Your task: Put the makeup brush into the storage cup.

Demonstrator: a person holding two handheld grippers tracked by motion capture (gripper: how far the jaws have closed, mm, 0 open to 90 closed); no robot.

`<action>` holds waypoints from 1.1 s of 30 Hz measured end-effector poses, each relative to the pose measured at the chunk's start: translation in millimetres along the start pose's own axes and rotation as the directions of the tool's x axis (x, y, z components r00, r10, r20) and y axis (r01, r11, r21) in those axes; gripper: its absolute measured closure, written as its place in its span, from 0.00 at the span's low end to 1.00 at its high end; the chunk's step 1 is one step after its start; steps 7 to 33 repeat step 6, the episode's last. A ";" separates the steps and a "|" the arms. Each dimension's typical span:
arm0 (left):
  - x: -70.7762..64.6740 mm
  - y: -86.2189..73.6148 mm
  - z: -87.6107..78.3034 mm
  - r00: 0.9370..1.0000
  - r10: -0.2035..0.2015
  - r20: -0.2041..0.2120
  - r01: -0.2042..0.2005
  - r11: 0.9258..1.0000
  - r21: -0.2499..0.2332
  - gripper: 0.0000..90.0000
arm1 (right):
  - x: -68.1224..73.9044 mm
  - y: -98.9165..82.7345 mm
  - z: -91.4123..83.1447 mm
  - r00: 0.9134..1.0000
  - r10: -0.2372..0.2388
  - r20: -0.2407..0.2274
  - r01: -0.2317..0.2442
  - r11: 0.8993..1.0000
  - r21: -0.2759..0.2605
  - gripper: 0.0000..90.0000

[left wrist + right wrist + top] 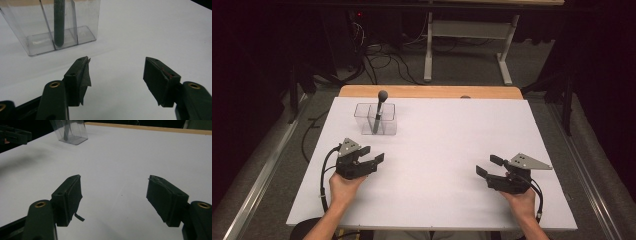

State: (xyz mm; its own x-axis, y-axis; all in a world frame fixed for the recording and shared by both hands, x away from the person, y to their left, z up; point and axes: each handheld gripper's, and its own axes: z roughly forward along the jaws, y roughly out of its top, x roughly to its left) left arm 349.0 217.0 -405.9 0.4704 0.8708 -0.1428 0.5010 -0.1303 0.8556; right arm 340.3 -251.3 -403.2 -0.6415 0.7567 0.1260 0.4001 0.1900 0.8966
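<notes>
A clear plastic holder (376, 119) with compartments was set upright beyond the left fingers (80, 75), well apart from them; a dark round-headed brush (379, 111) was stood nearly upright in its middle.

In the left gripper view the clear holder (62, 30) is cut off by the top and left edges, so the upper end of the dark tool (59, 22) standing in it is out of sight. In the right gripper view the holder's top is likewise cropped, and the tool inside it is too small to make out.
</notes>
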 end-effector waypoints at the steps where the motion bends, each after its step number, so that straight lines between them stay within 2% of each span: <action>1: 0.0 0.0 0.1 1.000 0.000 0.000 0.000 1.000 0.001 0.42 | 0.0 0.0 0.2 1.000 0.000 0.000 0.000 1.000 0.000 0.33; 33: 1.3 0.8 1.3 1.000 -0.009 0.004 0.009 1.000 -0.004 0.42 | -1.9 -0.5 1.3 1.000 0.007 -0.003 -0.007 1.000 0.002 0.33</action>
